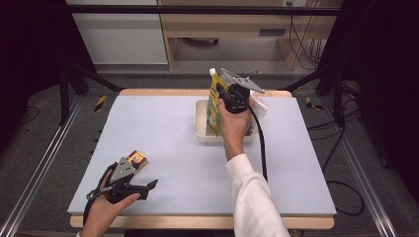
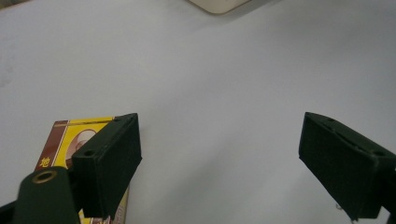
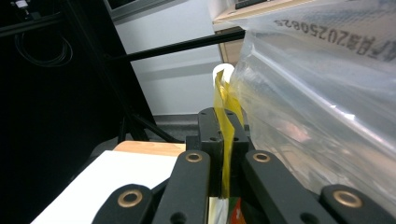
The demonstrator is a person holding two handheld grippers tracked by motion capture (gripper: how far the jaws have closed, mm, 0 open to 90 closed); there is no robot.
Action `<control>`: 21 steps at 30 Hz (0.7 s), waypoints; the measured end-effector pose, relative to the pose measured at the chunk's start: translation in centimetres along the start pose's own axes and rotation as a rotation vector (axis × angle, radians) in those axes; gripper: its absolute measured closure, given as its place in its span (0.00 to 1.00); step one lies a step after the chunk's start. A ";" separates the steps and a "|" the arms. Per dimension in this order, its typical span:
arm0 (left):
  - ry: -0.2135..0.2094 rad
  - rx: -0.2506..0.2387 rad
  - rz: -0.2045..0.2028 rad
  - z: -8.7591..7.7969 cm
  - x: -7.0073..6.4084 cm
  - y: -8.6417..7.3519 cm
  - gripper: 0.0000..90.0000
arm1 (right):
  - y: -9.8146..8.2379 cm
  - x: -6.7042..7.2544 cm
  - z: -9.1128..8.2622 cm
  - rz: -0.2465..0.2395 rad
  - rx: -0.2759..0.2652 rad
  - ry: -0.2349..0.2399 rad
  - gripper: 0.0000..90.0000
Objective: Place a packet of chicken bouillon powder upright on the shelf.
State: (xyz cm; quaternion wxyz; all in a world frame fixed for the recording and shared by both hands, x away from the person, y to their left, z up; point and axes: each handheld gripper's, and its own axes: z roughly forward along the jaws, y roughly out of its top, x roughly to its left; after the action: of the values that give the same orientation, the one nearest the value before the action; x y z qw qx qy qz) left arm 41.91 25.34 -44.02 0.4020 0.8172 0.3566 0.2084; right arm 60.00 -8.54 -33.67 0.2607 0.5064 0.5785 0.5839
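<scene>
Right tool [image 1: 223, 95] clamped on yellow pouch [image 1: 214, 103] edge, held upright over cream bin [image 1: 200, 129] near bench [image 1: 173, 143] far edge, likely for drop-in. Left tool [image 1: 132, 183] wide, empty, beside small box [image 1: 137, 159] near front-left corner.

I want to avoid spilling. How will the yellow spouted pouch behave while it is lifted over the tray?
The yellow spouted pouch is probably floppy: the right hand-held gripper pinches only a thin edge. It hangs upright over the cream plastic tray, so it may swing. Its glossy film could slip.
</scene>
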 end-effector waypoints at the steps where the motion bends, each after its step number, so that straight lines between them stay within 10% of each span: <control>1: 0.000 0.001 0.000 0.0 0.0 0.0 0.14 | 0.0 0.0 0.0 0.001 0.002 0.002 1.00; 21: 0.003 0.006 0.013 0.2 -0.2 0.0 0.14 | -0.9 -0.5 1.0 -0.112 -0.068 0.054 1.00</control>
State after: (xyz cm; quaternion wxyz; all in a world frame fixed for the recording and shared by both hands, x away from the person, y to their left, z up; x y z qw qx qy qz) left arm 41.93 25.12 -44.09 0.3976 0.8205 0.3525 0.2108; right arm 60.83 -8.35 -34.81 0.2946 0.4481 0.5926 0.6010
